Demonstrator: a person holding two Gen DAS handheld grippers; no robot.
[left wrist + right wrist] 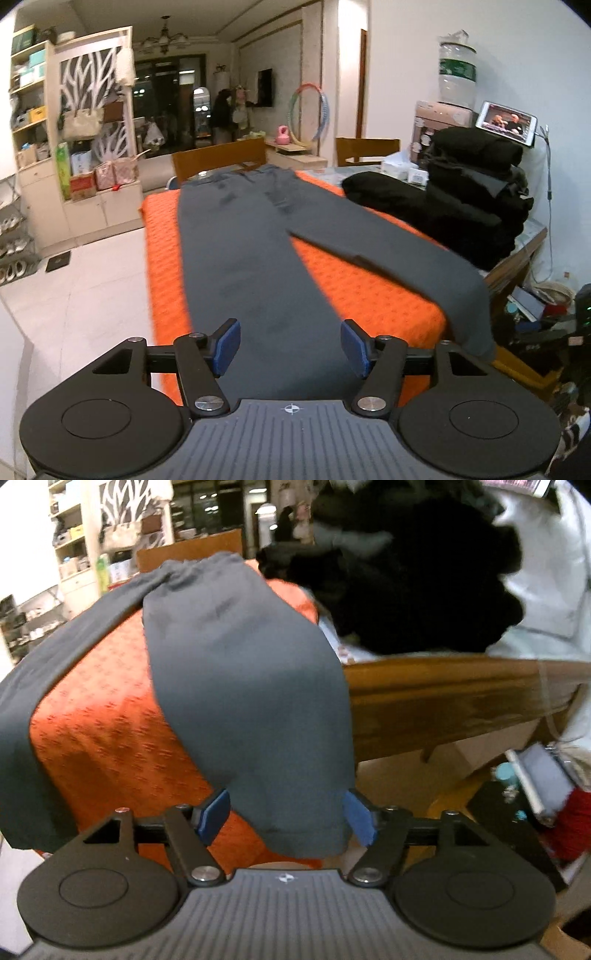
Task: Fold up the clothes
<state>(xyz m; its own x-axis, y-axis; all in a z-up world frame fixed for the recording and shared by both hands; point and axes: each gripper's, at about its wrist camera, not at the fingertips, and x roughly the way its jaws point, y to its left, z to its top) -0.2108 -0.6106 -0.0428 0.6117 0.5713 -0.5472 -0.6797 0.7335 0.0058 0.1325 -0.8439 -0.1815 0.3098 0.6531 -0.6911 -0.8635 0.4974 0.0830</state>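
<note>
Grey trousers [240, 236] flat mid-frame, limp, light; hems suit pinching; left gripper [290, 345] and right gripper [284, 818] wide apart, empty.

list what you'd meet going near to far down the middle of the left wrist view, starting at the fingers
left gripper fingers → grey trousers' leg on the orange cloth → trousers' waistband → wooden chair back → dark windows at the far end of the room
</note>
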